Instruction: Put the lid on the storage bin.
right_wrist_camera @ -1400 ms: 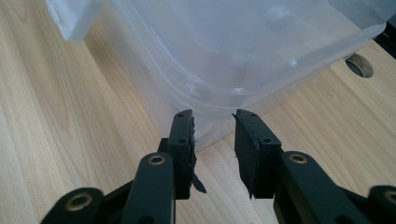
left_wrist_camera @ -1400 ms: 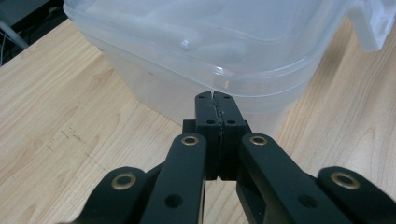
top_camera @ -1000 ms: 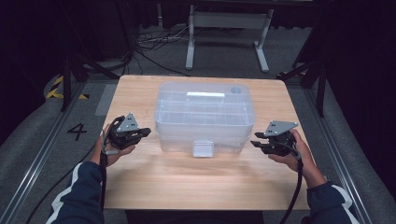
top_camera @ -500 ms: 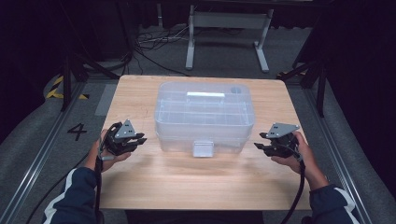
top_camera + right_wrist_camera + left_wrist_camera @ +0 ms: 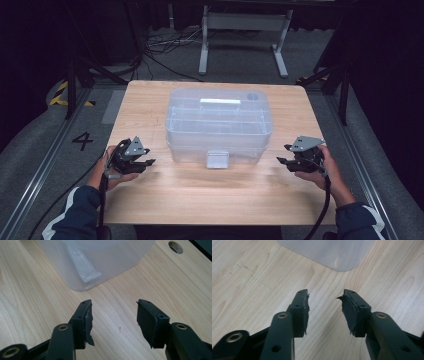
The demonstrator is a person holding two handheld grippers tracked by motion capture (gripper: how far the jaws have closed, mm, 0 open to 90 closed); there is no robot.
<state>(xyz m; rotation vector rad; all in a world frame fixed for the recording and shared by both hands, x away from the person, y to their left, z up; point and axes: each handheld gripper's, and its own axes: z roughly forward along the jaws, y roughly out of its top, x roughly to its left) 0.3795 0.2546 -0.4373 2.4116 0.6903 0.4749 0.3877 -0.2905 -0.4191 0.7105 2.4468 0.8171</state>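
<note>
Clear lidded plastic storage box [image 5: 219, 125] mid-table, latch shut | left gripper [image 5: 143, 163], right gripper [image 5: 283, 161]: jaws just opening, empty, flanking it | nothing gripped yet

A clear, rectangular plastic storage box [image 5: 219, 125] with rounded corners stands upright and closed in the middle of the light wooden table [image 5: 210, 195]. A flat handle [image 5: 220, 102] lies along its lid, and a small translucent latch [image 5: 217, 159] hangs shut on its near wall.
</note>
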